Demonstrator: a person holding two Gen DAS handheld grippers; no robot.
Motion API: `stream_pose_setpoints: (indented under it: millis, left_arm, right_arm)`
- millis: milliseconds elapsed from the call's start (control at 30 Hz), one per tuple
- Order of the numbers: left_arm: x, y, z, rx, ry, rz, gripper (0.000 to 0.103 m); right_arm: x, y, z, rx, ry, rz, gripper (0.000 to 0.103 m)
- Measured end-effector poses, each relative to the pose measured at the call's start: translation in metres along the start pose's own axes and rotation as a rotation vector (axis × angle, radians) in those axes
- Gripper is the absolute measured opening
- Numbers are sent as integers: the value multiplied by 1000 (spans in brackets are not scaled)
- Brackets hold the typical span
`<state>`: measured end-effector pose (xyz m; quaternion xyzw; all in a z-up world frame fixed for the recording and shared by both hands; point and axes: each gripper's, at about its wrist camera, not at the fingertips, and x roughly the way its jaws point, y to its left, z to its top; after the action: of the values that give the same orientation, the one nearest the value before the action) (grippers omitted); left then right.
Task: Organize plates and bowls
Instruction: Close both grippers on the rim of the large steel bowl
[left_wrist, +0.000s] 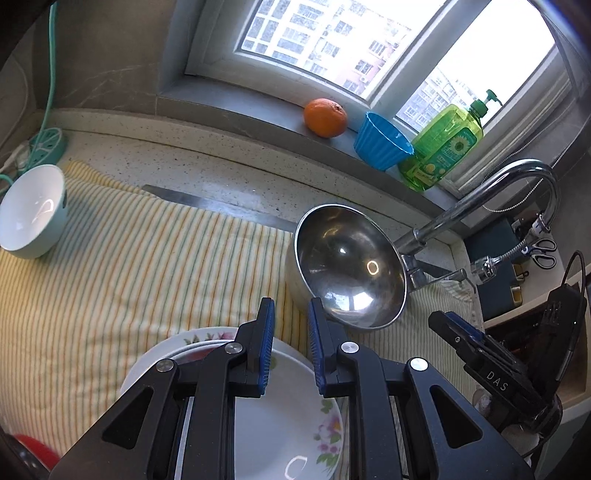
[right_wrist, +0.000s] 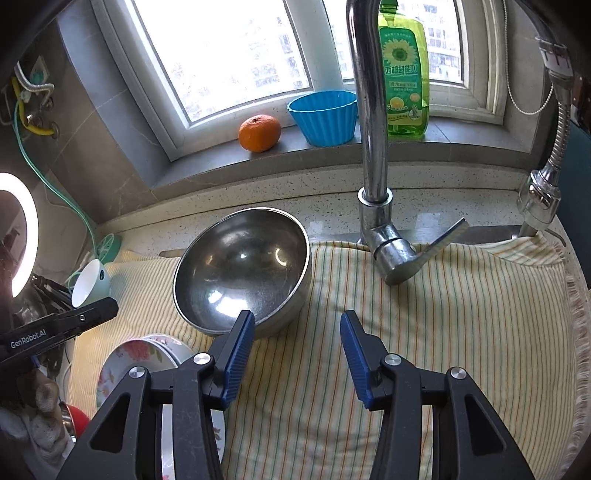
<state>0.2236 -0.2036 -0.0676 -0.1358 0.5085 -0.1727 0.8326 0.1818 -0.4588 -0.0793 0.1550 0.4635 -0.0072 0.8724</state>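
We note the steel bowl (right_wrist: 242, 269) tilted on the striped cloth (right_wrist: 424, 332), its rim leaning up toward the counter edge, mouth facing us; just beside it lies a stack of floral plates (left_wrist: 295, 417), and well apart at the far left a white bowl with teal outside (left_wrist: 33, 210) lies tipped on the same cloth.

Left gripper (left_wrist: 291, 347) hovers over the top plate; its jaws stand narrowly apart with nothing between the pads, so we record it as nearly closed and empty. Right gripper (right_wrist: 297, 354) hangs above bare cloth just right of the steel bowl; its jaws stand wider and grip nothing.

Handling, as we judge it: steel bowl light, stiff, slick, thin-rimmed; best pinched across the rim at the near low edge, one pad inside, one outside; a tilted bowl may rock or spin under a one-sided push. Plates likely ceramic, heavier, brittle, glazed and slippery; take at the rim, lift level, avoid clinking against the stack. The cloth looks soft and may bunch or drag.

Room: open cloth to the right of the bowl; the faucet (right_wrist: 369, 110) and its lever (right_wrist: 439, 240) stand close behind; windowsill holds an orange (right_wrist: 259, 133), a blue cup (right_wrist: 325, 118) and a soap bottle (right_wrist: 404, 74); keep lifts low and forward of these.
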Motion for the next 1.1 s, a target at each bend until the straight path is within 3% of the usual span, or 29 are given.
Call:
stream_pose_setpoints:
  millis: [267, 600, 1100]
  left_arm:
    - [31, -6, 19, 0, 31, 10, 17]
    - [65, -9, 28, 4, 81, 19, 17]
    - [80, -14, 33, 41, 104, 30, 17]
  right_arm:
    - [32, 5, 20, -25, 35, -19, 31]
    - [60, -2, 32, -1, 88, -32, 25]
    - [77, -2, 38, -29, 125, -40, 19]
